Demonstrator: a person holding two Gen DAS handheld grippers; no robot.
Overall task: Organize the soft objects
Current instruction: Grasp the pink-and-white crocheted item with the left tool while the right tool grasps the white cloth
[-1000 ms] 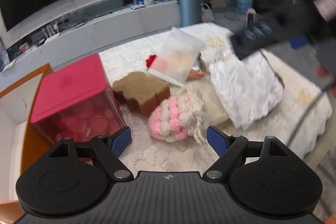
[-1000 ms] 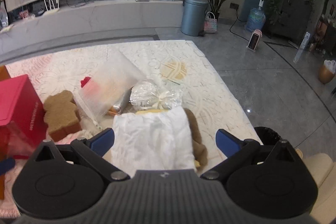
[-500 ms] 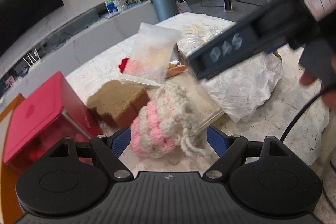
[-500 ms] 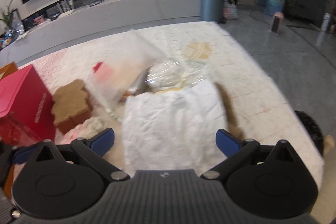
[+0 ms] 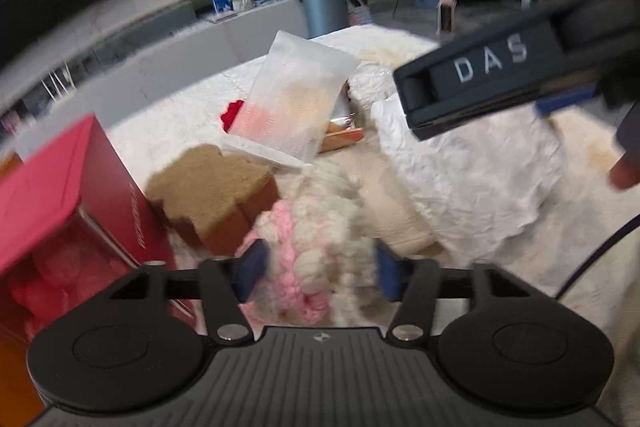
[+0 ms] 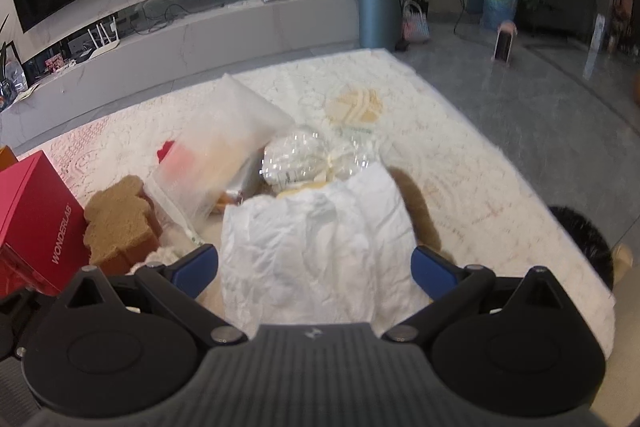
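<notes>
Pink-and-cream crocheted yarn pouch [image 5: 316, 251], lumpy and loosely knit, lying on the white lace-patterned tablecloth [image 6: 480, 195] right at the near edge of the left view, bracketed by the left gripper [image 5: 318, 273]. Jaws just been closing, now narrowed with the blue pads [image 5: 250, 269] against or nearly against the yarn on both sides; motion blur there, so a firm pinch not certain. Likely very light, soft and squashy, not fragile, rough enough not to slip; apt to sag and dangle its loose strands, so best taken across the thick middle, not by the fringe. Just beside it on the left, touching or nearly so, a brown bear-shaped sponge block [image 5: 212, 187], and beyond that a red lidded box with clear sides [image 5: 68, 203] holding pink round things. Behind, a frosted plastic zip bag [image 5: 296, 107] propped upright. To the right, a large crumpled white padded sheet [image 6: 320, 247] with the right gripper [image 6: 314, 267] poised over it, jaws wide apart, pads clear of the sheet on either side, gripping nothing. Sponge block the nearest snag on a lift; right gripper body crossing overhead in the left view.
</notes>
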